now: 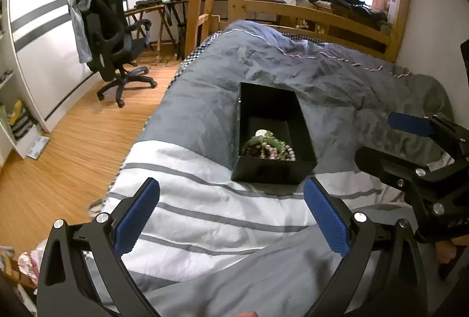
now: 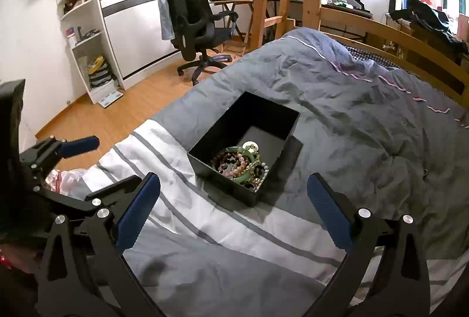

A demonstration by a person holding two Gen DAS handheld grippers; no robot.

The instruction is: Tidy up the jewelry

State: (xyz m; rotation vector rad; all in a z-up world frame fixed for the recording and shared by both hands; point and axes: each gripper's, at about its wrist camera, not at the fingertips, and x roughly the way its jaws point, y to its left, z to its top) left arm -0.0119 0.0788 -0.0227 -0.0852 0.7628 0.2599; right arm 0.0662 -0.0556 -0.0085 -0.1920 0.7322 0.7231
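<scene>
Resting on the striped white band of the duvet, both claws pointed down toward the bed with nothing between their fingers. Furthest left, a black office chair with a garment draped over its back stood on the wooden floor. Next came the left gripper, its blue pads spread wide and clear of the bedding. Just beyond its fingertips sat the open black box, on the grey part of the duvet where it met the white stripes. Inside, heaped at the near end, lay the jewelry: beaded bracelets, a green bangle and a pale round piece. To the right, the right gripper was likewise splayed fully apart and empty, short of the box. Behind ran the wooden bed frame.
</scene>
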